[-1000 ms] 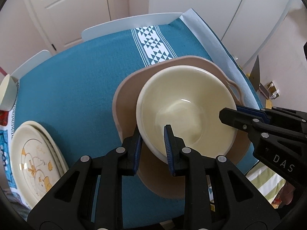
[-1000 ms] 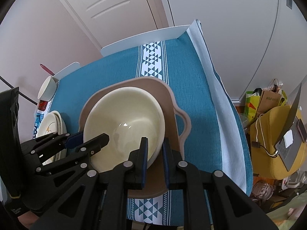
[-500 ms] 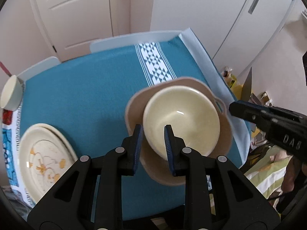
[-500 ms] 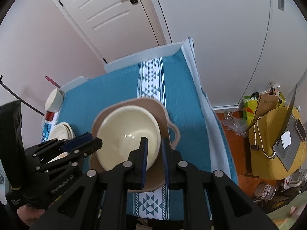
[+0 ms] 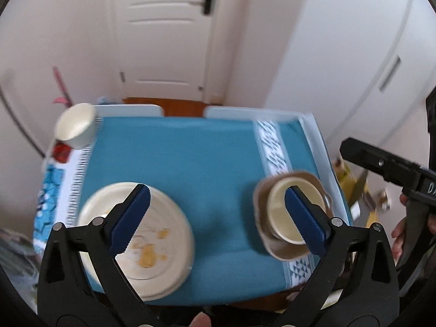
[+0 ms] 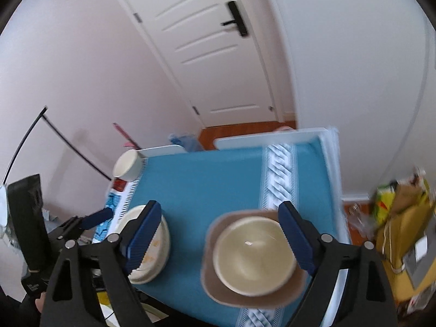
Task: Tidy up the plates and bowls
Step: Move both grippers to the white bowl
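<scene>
Since the earlier frames I have let go of the cream bowl [image 6: 254, 256] with both hands and pulled up and away from it; a moment ago each set of jaws pinched its near rim, and now it looks small and far below. It sits nested in the tan handled dish [image 6: 215, 294], near the right front corner of the bench [image 5: 207, 163]. The right gripper [image 6: 220, 241] is opening, jaws spread wide with nothing pressed between them; the bowl lies straight ahead and below, seen through the gap. The left gripper [image 5: 218, 218] is opening too and grasps nothing; from it the bowl lies off to the right, behind the right-hand jaw, while the stack of cream plates [image 5: 160, 248] with orange marks lies down to the left. So my right hand is the better placed for the bowl, my left for the plates. A small cream bowl [image 5: 75, 129] stands alone at the far left corner, well apart from both stacks, and I judge it the piece left to gather. A teal cloth with white patterned bands covers the bench. Beyond it stand a white panelled door [image 6: 218, 54] and pale walls, with bags and clutter on the floor at right.
</scene>
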Demonstrator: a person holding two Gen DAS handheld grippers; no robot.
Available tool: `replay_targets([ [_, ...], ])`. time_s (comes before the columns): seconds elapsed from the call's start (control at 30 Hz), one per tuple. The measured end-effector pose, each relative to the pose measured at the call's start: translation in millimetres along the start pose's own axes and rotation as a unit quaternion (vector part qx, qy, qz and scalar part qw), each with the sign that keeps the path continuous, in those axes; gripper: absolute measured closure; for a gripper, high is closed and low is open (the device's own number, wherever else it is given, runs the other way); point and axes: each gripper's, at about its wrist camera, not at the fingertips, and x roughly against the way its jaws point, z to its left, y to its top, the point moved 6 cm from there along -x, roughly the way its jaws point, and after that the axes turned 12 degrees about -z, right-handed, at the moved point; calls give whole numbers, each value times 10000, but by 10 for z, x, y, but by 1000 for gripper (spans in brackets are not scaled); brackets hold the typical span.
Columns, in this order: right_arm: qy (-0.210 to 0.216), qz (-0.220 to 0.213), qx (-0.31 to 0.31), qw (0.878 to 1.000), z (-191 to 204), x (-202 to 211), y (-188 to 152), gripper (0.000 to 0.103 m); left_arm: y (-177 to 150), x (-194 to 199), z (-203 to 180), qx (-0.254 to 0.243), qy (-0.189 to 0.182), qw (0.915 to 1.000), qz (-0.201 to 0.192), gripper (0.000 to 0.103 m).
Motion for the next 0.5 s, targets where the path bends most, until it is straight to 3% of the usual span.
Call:
replay_targets([
  [0.07,157,9,191,9997,184,-92,74,13,88,109,269,259,235,9993,-151,4],
  [0.1,258,-7,320,9992,298,-144,122,2,126,158,398,376,331,9985,-216,4],
  [0.13,354,-59,428,9984,404,-181,157,0,172,203,532,479,433,9975,-271,4],
  [0.3,875,-317,997,9907,990,-465,463,0,427,354,1278,969,942,9895,-503,4],
  [0.5,1112,8,1546,9817,1620,-1040,735,0,630,275,2135,1635,1193,9779,-533,4],
])
